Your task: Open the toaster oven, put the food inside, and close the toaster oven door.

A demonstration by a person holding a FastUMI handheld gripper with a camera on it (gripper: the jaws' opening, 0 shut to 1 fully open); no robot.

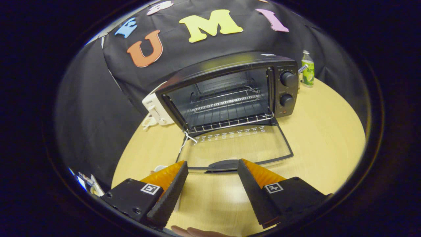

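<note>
A black toaster oven (230, 85) stands on the wooden table (322, 138) beyond my fingers. Its glass door (235, 144) lies folded down flat toward me, and the door's dark handle (222, 164) sits just ahead of the fingertips. Inside, a wire rack (227, 112) shows with nothing on it. Two knobs (287, 89) sit on the oven's right panel. My gripper (212, 168) is open, fingers wide apart, with bare table between them and nothing held.
A white appliance (156, 110) with a cord stands left of the oven. A green-labelled bottle (308, 69) stands behind the oven's right side. A small white object (160, 168) peeks out beside the left finger. Part of a hand (194, 232) shows below the fingers.
</note>
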